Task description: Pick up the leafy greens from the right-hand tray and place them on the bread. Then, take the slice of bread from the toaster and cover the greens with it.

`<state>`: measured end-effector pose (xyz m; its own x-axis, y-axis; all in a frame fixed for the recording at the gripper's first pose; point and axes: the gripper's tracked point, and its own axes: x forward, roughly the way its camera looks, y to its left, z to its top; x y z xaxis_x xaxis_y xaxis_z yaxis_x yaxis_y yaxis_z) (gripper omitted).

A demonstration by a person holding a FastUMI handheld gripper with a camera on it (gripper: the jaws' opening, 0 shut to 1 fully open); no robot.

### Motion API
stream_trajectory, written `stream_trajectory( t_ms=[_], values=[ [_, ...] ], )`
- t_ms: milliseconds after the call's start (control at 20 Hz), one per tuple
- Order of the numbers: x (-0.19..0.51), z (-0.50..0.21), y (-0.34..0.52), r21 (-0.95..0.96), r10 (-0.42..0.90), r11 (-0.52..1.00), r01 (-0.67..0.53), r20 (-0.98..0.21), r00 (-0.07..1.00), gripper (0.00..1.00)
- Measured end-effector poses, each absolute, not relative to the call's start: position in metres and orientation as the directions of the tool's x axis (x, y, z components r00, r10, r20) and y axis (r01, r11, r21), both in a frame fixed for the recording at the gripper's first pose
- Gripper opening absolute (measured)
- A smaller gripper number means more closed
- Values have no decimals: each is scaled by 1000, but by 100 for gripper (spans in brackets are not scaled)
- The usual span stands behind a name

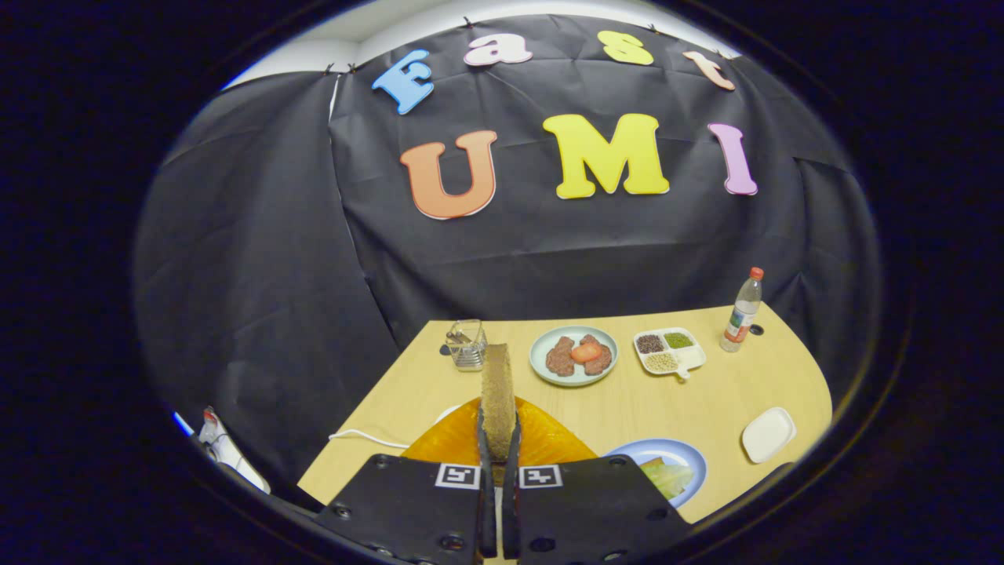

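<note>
My gripper (pixel 499 430) is shut on a brown slice of bread (pixel 497 396), which stands upright and edge-on between the two fingers. Right beneath the slice and the fingers sits the orange toaster (pixel 549 441), partly hidden by the gripper's body. To the right of the fingers lies a blue plate (pixel 684 453) with pale leafy greens (pixel 665 475) on it. The gripper covers the plate's near-left part, and I cannot tell what lies under the greens.
Beyond the fingers on the wooden table (pixel 729 388) are a light plate with meat patties and a tomato slice (pixel 573 355), a glass container (pixel 467 344), a compartment tray of beans (pixel 668 350), a bottle (pixel 742 312), and a white empty tray (pixel 769 434). A white cable (pixel 365 436) runs left.
</note>
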<state>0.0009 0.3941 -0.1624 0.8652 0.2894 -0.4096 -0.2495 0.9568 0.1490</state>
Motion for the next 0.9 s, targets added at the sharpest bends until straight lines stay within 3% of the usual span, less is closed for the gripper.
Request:
stream_trajectory(
  t_ms=[350,900],
  values=[
    [2,-164,321,135,290,957,-257,-405,867,3],
    [-8,-294,273,109,335,935,-339,-592,734,3]
  ],
)
